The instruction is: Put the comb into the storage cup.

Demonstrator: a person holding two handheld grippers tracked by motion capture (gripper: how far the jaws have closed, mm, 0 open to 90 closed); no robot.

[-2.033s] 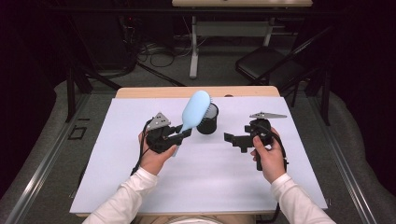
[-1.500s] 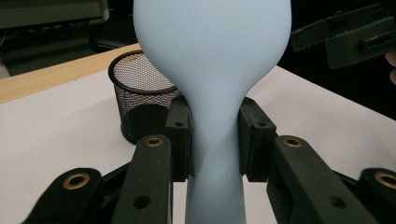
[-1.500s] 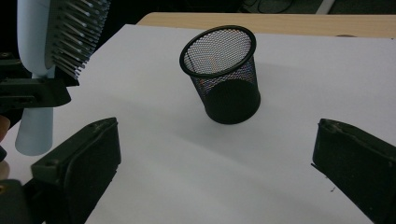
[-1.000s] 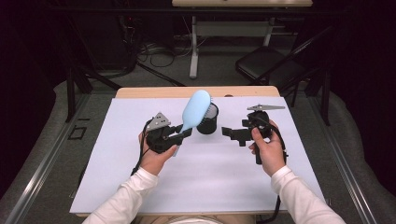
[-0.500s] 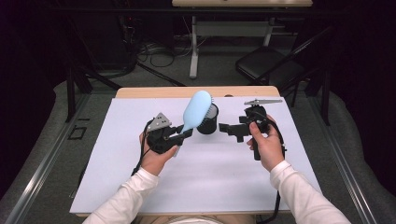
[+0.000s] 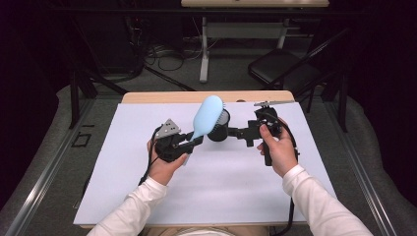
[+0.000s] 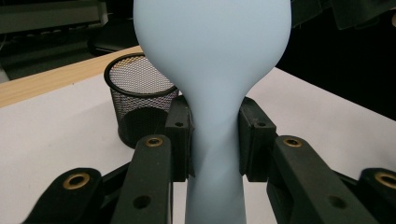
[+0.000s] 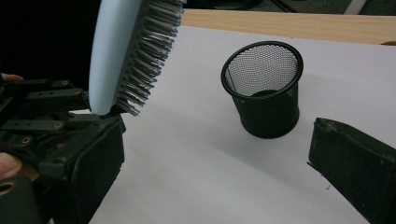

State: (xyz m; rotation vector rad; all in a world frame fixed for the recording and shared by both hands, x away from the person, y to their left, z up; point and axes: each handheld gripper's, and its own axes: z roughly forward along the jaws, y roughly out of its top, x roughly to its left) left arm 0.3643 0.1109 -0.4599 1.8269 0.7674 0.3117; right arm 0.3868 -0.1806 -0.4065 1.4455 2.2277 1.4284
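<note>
My left gripper (image 6: pixel 192 142) is shut on the handle of a light blue hairbrush (image 6: pixel 207 116), which tilts up and away over the table. In the left gripper view both jaws press the narrow handle (image 7: pixel 217 154). A black mesh cup (image 6: pixel 218 132) stands upright just behind the brush head, also seen as the cup (image 7: pixel 140 98) and the cup (image 8: pixel 264 88). My right gripper (image 6: pixel 244 133) is open at the cup's right side, jaws pointing left toward it. In the right gripper view, the gripper (image 8: pixel 219 144) has its jaws wide apart, and the brush bristles (image 8: pixel 140 56) face the cup.
A white sheet (image 6: pixel 216 187) covers the table, with a wooden edge (image 6: pixel 162 97) at the far side. A black chair (image 6: pixel 282 69) and desk legs stand on the floor beyond. Metal rails run along both sides of the table.
My right gripper has moved left and slightly away, closing in on the mesh cup. The left gripper and the brush have stayed put.
</note>
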